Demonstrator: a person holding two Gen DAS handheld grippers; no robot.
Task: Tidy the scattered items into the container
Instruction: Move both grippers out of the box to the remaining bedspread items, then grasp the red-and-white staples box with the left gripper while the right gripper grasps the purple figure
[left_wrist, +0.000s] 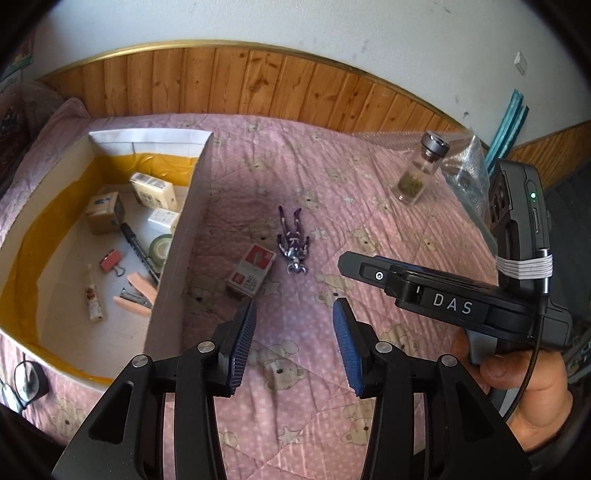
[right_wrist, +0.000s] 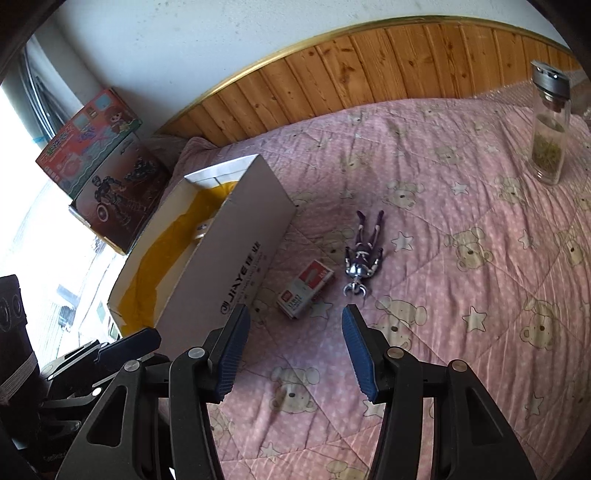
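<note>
Bed with pink bear-print quilt carries everything I see. Left gripper hangs over the quilt, jaws spread, nothing between them. Right gripper likewise, jaws spread and empty; from my left camera its black body shows at right, held by a hand.

White cardboard box with yellow lining sits on the bed to the left, open top. Inside it I see small cartons, a brown carton, tape roll, red binder clip, pink stapler, a black pen-like thing and a small tube.

Still out on the quilt: red-and-white staple box just beside the box's right wall, apart from it, and purple-silver toy figure lying flat just right of the staple box, head toward me. Both lie ahead of the jaws, not touched.

Glass bottle with metal cap and greenish contents stands upright far right, well apart. Toy packaging box sits beyond the white box near the wall. Glasses at lower left edge
</note>
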